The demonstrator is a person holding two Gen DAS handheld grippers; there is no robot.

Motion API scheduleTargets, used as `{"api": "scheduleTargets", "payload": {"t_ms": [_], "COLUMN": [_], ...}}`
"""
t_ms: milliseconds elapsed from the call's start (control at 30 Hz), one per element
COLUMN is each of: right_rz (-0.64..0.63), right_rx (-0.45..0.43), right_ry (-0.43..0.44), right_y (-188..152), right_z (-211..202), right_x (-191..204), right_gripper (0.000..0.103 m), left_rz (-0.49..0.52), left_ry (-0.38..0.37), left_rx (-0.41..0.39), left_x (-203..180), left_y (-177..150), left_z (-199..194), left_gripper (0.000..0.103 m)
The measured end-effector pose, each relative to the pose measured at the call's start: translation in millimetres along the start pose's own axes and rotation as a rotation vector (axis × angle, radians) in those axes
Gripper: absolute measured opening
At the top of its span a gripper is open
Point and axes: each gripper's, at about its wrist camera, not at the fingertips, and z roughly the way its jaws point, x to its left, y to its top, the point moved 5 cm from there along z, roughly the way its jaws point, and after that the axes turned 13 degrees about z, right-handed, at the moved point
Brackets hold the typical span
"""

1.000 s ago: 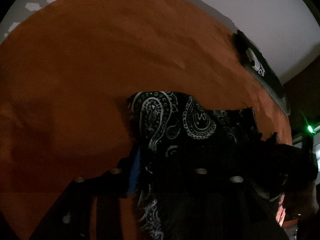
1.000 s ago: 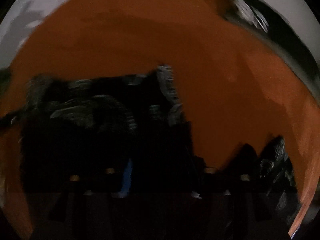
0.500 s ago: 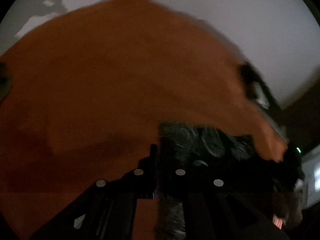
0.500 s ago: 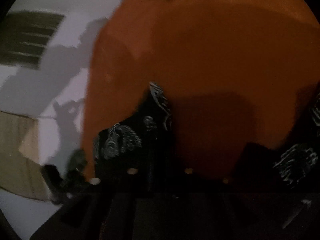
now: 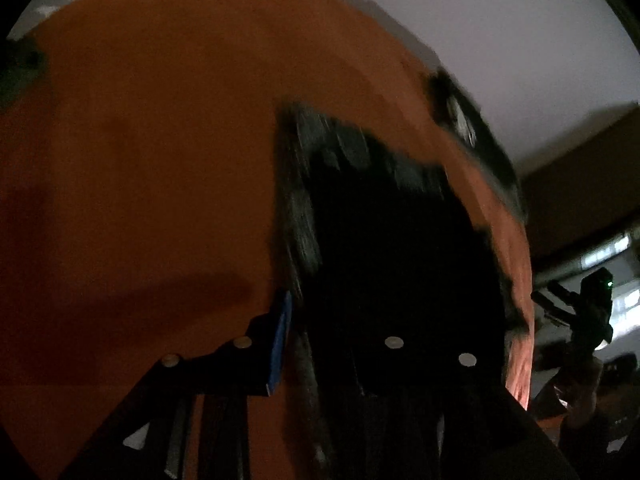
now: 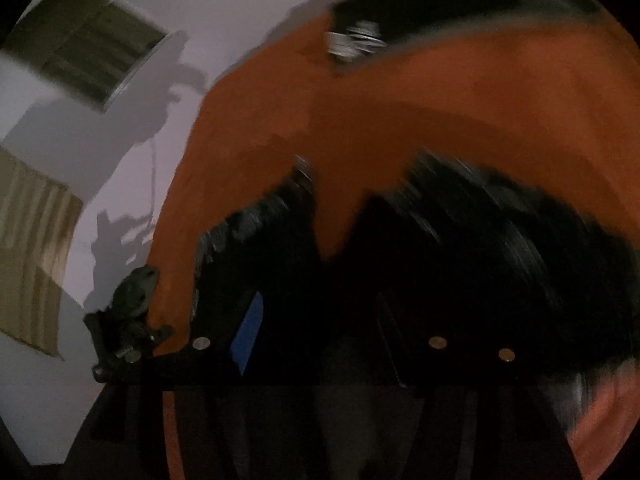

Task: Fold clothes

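Holding a black cloth with a pale paisley print [image 5: 384,216] over the orange sheet [image 5: 152,152], I have my left tongs [image 5: 332,344] pinching one stretch and my right tongs [image 6: 320,320] pinching another. It bunches between them, lifted and blurred. I judge a fold half made; squaring and laying flat remain.

black patterned cloth [image 5: 384,232] | white print, motion-blurred | draped over orange surface [image 5: 152,152] | partly bunched
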Motion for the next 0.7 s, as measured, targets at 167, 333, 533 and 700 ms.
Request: {"api": "scheduleTargets", "payload": {"t_ms": [167,333,533,700], "right_rz": [0.23,0.408,0.474,0.403], "right_rx": [0.064,0.092,0.182,0.191], "right_ry": [-0.022,0.013,0.134,0.127], "right_y": [-73.0,-142.0,-208.1,-216.4], "right_z": [-42.5,-79.9,-69.2,-53.0], "right_x": [-104.9,-184.1,-195.1,-178.7], "right_gripper": [0.058,0.058,0.058,0.049], "left_rz": [0.037,0.514,0.978,0.95], "left_ry": [0.005,0.02,0.032,0.066], "left_rx": [0.132,0.21,0.314,0.383], "left_x": [-65.1,-204.9,-298.3,-276.2], "left_y": [-57.1,-103.2,-200.6,-227.1], "left_z": [-23.1,-20.9,16.5,34.4], "left_gripper": [0.03,0.041,0.042,0.041]}}
